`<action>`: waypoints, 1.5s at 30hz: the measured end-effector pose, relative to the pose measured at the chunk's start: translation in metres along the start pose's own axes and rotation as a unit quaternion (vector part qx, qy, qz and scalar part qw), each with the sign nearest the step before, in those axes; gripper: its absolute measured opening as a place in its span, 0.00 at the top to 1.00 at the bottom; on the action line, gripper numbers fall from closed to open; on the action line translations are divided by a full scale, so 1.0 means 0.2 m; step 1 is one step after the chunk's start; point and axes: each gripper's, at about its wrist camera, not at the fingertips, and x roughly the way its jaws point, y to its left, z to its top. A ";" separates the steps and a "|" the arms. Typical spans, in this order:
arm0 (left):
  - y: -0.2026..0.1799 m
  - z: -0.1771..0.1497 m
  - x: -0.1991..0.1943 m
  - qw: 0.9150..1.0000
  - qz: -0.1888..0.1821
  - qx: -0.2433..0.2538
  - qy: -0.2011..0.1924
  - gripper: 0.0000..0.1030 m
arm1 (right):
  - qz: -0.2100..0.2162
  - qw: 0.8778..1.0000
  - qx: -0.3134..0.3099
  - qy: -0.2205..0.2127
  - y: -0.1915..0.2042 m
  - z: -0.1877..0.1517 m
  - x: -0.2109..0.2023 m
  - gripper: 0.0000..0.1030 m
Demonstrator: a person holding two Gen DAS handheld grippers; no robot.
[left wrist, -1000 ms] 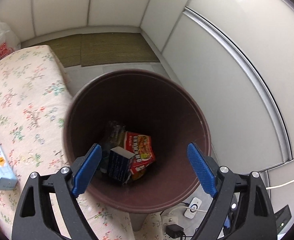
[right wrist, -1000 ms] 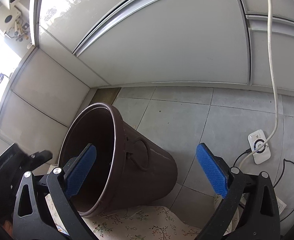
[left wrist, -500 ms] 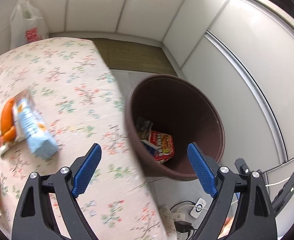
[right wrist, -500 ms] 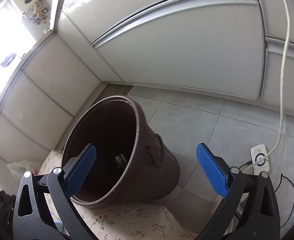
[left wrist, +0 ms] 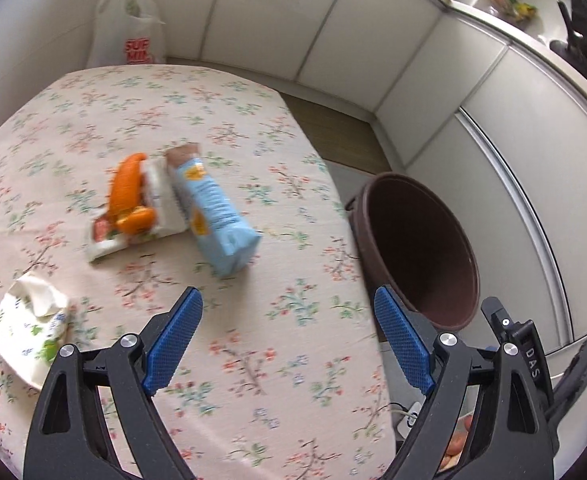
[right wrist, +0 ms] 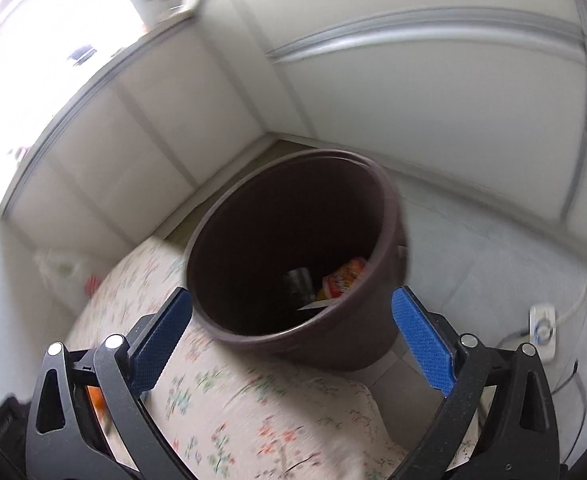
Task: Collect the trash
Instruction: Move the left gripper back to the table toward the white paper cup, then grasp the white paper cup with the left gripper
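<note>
Floral tabletop (left wrist: 221, 92) fills frame left; brown bin (left wrist: 421, 248) at right edge, some trash inside. Blue packet (left wrist: 217, 212), orange wrapper (left wrist: 127, 200), tissue pack (left wrist: 29, 320) left to collect. My left hand-held gripper (left wrist: 287, 344) wide, empty; right hand-held gripper (right wrist: 291, 340) likewise. Second ago left view looked into bin; now over tabletop.

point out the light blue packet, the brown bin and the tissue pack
light blue packet (left wrist: 217, 216), left wrist view, on its long top face
brown bin (right wrist: 325, 344), right wrist view, on its near outer wall
tissue pack (left wrist: 25, 328), left wrist view, on its printed top
</note>
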 end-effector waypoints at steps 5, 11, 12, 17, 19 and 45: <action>0.13 -0.02 -0.08 1.000 0.010 -0.017 -0.009 0.17 | 0.026 0.994 -0.103 -0.019 0.25 -0.11 -0.09 0.07; 0.37 -0.02 -0.18 0.998 0.033 -0.039 -0.020 0.17 | 0.043 0.981 -0.186 -0.025 0.45 -0.24 -0.14 0.07; 0.41 -0.02 -0.19 0.998 0.039 -0.044 -0.022 0.17 | 0.044 0.979 -0.195 -0.025 0.48 -0.26 -0.13 0.07; 0.69 0.01 -0.23 0.993 0.077 -0.083 -0.018 0.17 | 0.055 0.967 -0.247 -0.004 0.59 -0.40 -0.14 0.07; 0.80 0.01 -0.24 0.991 0.091 -0.101 -0.016 0.17 | 0.060 0.962 -0.268 0.001 0.64 -0.45 -0.14 0.07; 1.10 -0.12 -0.11 0.981 0.024 -0.188 0.029 0.38 | 0.053 0.938 -0.337 0.061 0.82 -0.72 -0.07 0.07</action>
